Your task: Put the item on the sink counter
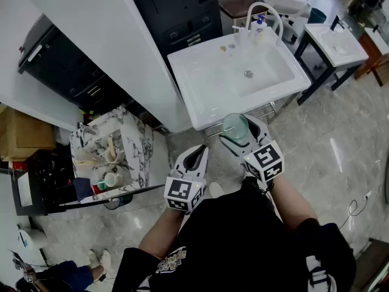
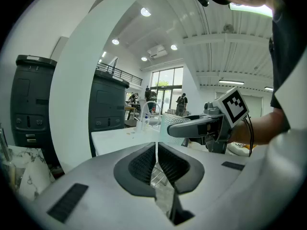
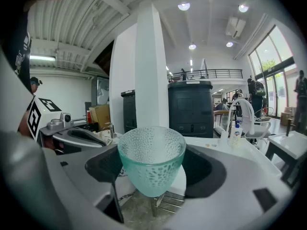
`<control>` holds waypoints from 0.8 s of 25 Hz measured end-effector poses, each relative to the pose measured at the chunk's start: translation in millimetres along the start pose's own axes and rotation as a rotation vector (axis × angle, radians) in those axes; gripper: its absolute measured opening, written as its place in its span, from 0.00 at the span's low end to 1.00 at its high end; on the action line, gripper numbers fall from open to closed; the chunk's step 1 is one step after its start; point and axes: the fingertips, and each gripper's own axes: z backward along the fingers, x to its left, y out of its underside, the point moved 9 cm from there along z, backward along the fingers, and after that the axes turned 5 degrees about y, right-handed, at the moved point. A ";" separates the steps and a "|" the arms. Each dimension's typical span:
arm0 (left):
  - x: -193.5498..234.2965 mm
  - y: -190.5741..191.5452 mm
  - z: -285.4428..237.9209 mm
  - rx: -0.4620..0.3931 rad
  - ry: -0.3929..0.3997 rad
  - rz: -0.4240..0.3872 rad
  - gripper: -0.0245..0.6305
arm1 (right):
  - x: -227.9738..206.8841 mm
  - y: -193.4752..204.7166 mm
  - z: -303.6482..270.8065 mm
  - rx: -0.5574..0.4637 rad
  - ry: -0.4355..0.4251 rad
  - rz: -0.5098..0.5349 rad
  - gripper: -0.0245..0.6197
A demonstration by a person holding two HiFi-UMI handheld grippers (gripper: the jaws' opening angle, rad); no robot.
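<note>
**Step in hand.** Carry stage; placing not yet begun.
- Glass cup (image 3: 151, 162): pale green, dimpled, upright and empty. It is off the floor, just short of the near edge of the sink counter (image 1: 197, 81), and touches no surface.
- Right gripper (image 1: 242, 132): jaws stand wide with the cup seated between them. The pads appear to bear on its lower sides, though the wide lens makes the exact contact hard to read.
- Left gripper (image 1: 196, 156): jaws closed together with nothing between them. It hangs beside the right one and takes no part.

**Next move, as judged.** Carry the cup forward over the near edge and lower it level onto a flat part of the counter. The broad shelf left of the basin (image 1: 258, 72) looks the safest spot. The base must sit fully on the surface before the jaws part, because the tapered foot could tip if let go early.

**Surface.**
- Counter: white and glossy, mostly bare.
- Far edge: arched tap (image 1: 265, 10), small pump bottle (image 1: 260, 24), and a few small bits too tiny to name.

**Room.**
- Grey marble-look floor (image 1: 340, 145).
- Dark cabinet (image 1: 176, 11) behind the sink.
- Cluttered marble-top table (image 1: 130, 148) to the left.
- Second white sink (image 1: 337, 44) to the right.
</note>
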 end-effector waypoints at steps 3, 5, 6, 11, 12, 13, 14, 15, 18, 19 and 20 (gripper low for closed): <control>-0.2 0.0 1.4 0.003 0.000 0.000 0.08 | 1.3 -0.7 0.9 0.013 -0.002 -0.001 0.70; -0.5 -1.3 1.4 0.001 0.002 -0.002 0.08 | 0.9 -2.0 0.8 0.002 0.001 0.001 0.70; -0.3 -1.8 1.2 0.001 0.003 -0.004 0.08 | 0.8 -2.6 0.7 -0.003 0.001 0.001 0.70; 1.8 -3.9 -0.5 0.003 0.002 -0.003 0.08 | -1.1 -5.4 1.7 -0.030 -0.007 -0.005 0.70; 2.0 -4.6 -1.3 0.002 0.002 -0.004 0.08 | -1.9 -6.1 2.3 -0.036 -0.008 -0.005 0.70; 2.0 -5.3 -2.3 0.001 0.002 -0.005 0.08 | -3.0 -6.7 3.0 -0.040 -0.009 -0.005 0.70; 2.0 -6.1 -3.4 0.001 0.002 -0.006 0.08 | -4.2 -7.2 3.6 -0.042 -0.008 -0.005 0.70; 2.3 -6.9 -4.4 0.000 0.001 -0.008 0.08 | -5.6 -7.5 4.1 -0.043 -0.007 -0.006 0.70; 4.1 -9.6 -7.8 0.000 -0.004 -0.008 0.08 | -10.3 -7.8 4.3 -0.040 -0.006 -0.008 0.70; 4.7 -10.2 -9.4 0.000 -0.006 -0.008 0.08 | -12.3 -7.7 4.0 -0.038 -0.007 -0.008 0.70; 5.2 -10.8 -11.2 0.000 -0.008 -0.007 0.08 | -14.7 -7.6 3.7 -0.036 -0.008 -0.008 0.70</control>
